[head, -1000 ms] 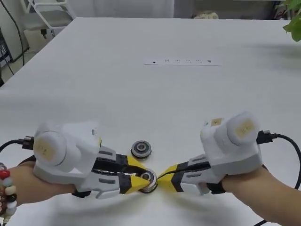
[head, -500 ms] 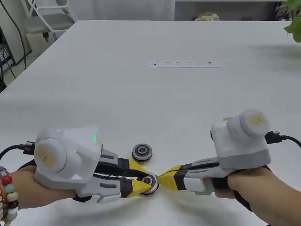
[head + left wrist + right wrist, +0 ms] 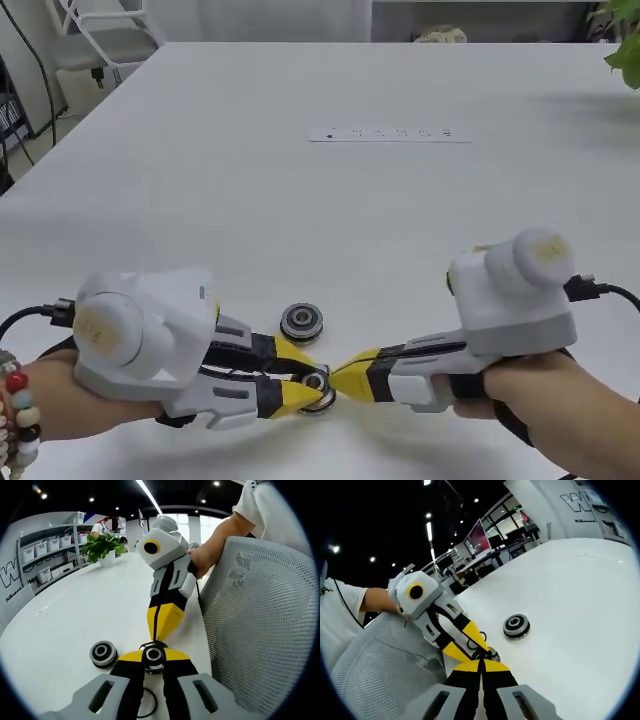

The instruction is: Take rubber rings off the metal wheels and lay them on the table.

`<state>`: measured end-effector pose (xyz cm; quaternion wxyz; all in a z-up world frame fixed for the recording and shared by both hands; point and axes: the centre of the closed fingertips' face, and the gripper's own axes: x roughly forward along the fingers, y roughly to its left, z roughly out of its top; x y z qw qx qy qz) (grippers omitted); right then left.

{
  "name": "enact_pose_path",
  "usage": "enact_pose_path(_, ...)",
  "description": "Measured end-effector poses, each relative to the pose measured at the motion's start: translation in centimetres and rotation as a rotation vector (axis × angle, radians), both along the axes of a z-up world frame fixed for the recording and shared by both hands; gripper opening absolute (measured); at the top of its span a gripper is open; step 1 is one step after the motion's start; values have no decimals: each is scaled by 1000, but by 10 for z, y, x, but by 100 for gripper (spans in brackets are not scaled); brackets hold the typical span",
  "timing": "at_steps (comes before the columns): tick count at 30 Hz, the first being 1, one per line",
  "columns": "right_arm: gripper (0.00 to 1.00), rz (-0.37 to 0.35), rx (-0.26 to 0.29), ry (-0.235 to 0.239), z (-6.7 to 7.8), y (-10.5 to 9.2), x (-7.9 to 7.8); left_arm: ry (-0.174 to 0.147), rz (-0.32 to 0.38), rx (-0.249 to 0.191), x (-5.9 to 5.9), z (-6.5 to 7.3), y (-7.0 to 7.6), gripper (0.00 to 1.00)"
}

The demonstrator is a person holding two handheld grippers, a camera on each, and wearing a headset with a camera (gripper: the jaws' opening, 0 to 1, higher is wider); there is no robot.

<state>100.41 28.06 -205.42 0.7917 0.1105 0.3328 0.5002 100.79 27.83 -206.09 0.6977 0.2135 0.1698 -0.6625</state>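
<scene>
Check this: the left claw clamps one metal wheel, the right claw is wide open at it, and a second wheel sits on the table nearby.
Wrong on the right claw: the right gripper view shows its jaws closed together, tips at the metal wheel. The rest stands: the left claw clamps that metal wheel, and a second wheel sits on the table nearby.

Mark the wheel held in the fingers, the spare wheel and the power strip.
Held wheel (image 3: pixel 153 656): left gripper view, on its hub.
Spare wheel (image 3: pixel 301 322): head view, on its hub.
Power strip (image 3: pixel 390 133): head view, on its middle.
</scene>
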Motion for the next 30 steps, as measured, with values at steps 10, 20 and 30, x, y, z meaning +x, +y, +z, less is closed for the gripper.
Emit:
enact_pose_path(10, 0, 7, -27, -13, -3, 0, -1, 12, 16, -4, 0, 0, 0, 7)
enact_pose_path(20, 0, -8, -63, -6, -8, -4, 1, -86, -32, 38, -3, 2, -4, 7)
enact_pose_path(30, 0, -28, -58, -2, -7, -9, 4, -16, -138, 13, -26, 23, -7, 39)
